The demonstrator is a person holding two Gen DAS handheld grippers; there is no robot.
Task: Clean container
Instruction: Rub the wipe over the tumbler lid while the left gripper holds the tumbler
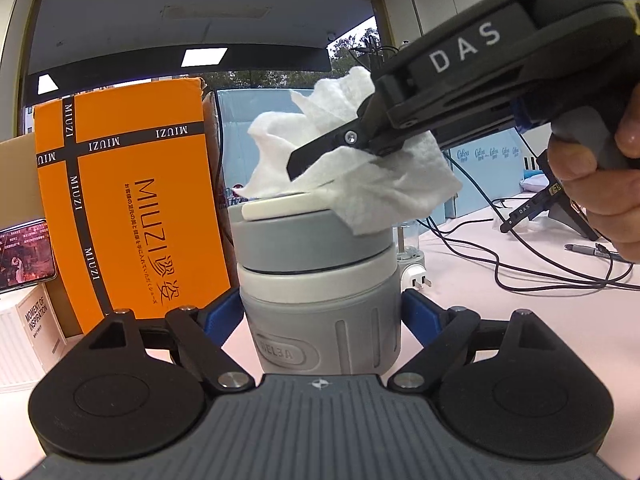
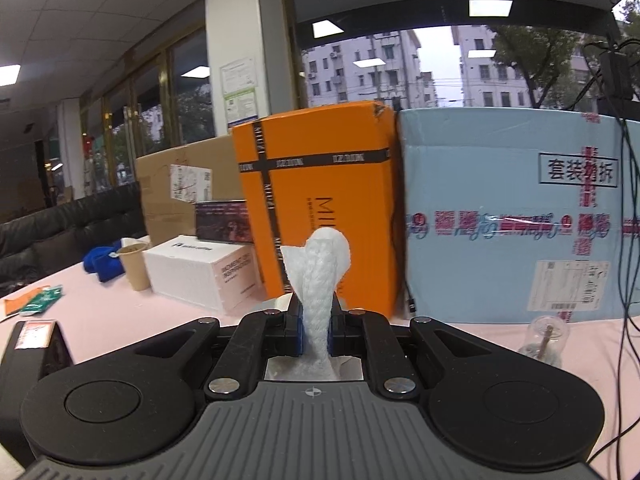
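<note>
Now the wiping step looks under way. On the pink worktop (image 1: 540,320), the grey container (image 1: 320,300) stands upright at six o'clock in the left wrist view, with the left gripper (image 1: 322,316) clamped on its lower body, blue pads against either side. Coming in from two o'clock, the right gripper (image 1: 320,152) is pinched together on a white cloth (image 1: 360,168), which drapes over the lid (image 1: 288,204) and seems to touch its rim. Next, I judge, the cloth needs pressing down and sweeping across the lid while the container is held steady. Whether the cloth truly bears on the lid is hard to make out. From the right wrist view the container is hidden behind the cloth (image 2: 320,280); its base is cut off too.
</note>
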